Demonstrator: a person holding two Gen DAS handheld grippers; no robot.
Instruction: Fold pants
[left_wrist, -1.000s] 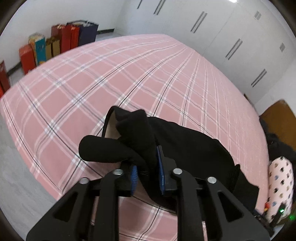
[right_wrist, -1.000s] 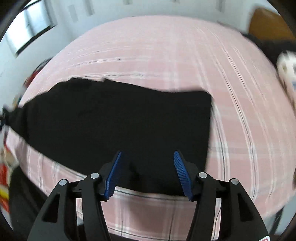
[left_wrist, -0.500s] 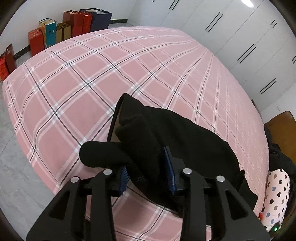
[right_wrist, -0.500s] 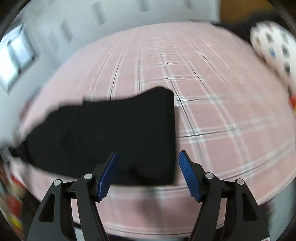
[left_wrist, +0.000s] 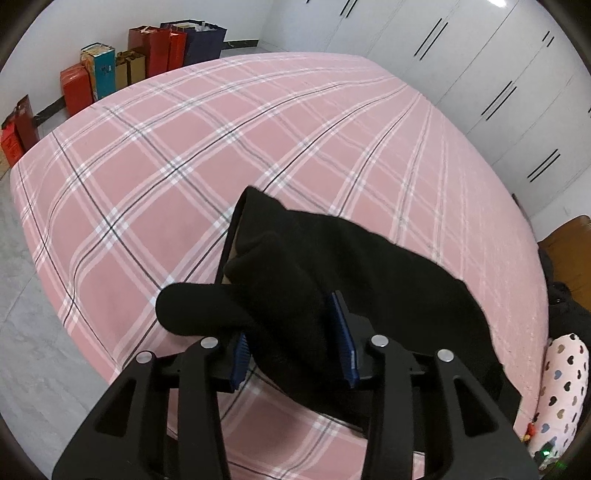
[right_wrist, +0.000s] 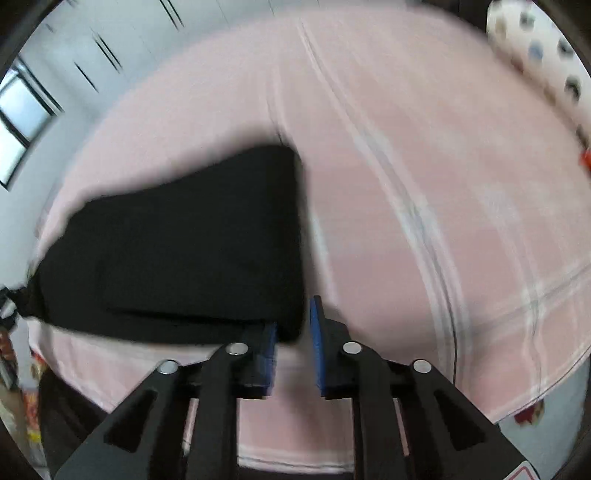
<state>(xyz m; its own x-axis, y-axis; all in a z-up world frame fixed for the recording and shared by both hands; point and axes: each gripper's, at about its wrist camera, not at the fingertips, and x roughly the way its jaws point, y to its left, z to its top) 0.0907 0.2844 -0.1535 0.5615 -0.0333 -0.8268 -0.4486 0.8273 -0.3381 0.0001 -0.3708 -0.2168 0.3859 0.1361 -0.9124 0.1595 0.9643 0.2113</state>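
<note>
Black pants (left_wrist: 369, 266) lie on a pink plaid bed (left_wrist: 221, 140). My left gripper (left_wrist: 293, 338) is shut on a bunched end of the pants and holds it lifted above the bed's near edge. In the blurred right wrist view the pants (right_wrist: 184, 243) lie flat, their near right corner between my right gripper's (right_wrist: 293, 334) blue pads. The jaws stand narrow, with a gap to the right of the cloth.
Red, blue and brown bags and boxes (left_wrist: 122, 66) stand on the floor past the far left of the bed. White wardrobes (left_wrist: 480, 66) line the far wall. A heart-patterned pillow (left_wrist: 561, 384) and dark clothes lie at the right.
My left gripper has lifted the bunched pants end and its jaws have spread a little. My right gripper has swung right to the pants' near corner and its jaws have narrowed around it.
</note>
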